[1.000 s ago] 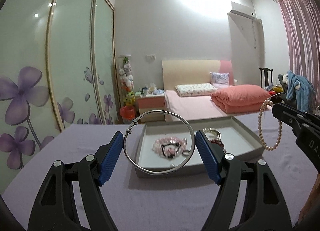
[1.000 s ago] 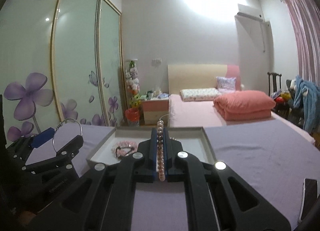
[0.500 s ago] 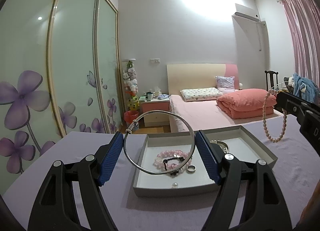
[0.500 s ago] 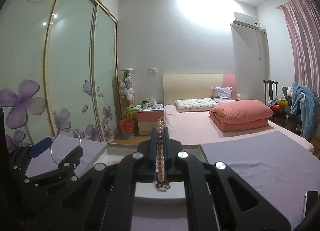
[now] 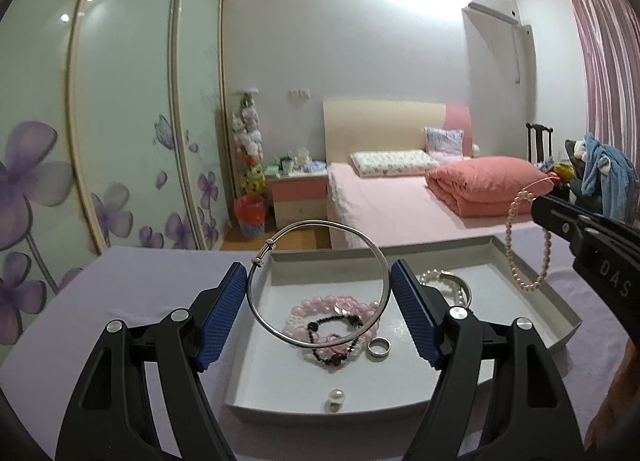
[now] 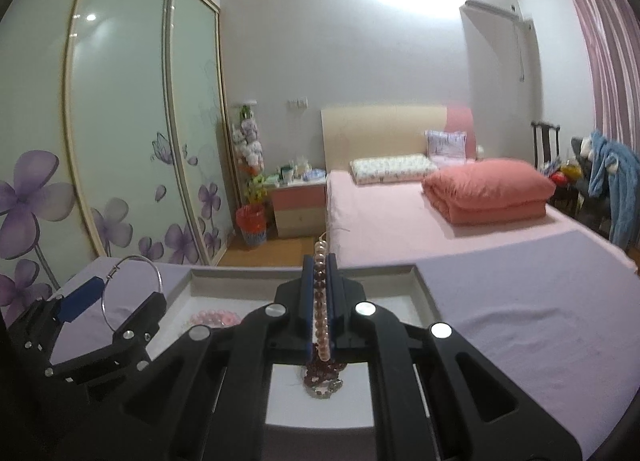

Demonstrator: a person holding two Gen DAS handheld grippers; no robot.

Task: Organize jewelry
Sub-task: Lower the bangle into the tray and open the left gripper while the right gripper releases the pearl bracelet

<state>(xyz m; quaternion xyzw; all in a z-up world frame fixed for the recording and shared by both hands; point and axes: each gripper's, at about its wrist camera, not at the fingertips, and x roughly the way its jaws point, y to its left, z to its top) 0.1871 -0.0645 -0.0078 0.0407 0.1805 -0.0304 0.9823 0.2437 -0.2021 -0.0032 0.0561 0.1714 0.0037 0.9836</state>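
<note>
- The only legible lettering was "DAS", in pale capitals on the black body of the right gripper [image 5: 538, 203], at about three o'clock in the left wrist view; the letters ran tilted down along the arm toward the frame's edge, where they were cut off, so the word may have been longer.
- In the right wrist view no lettering could be read on either gripper.
- The small items on the nightstand [image 5: 299, 191] were too blurred to show any label.
</note>
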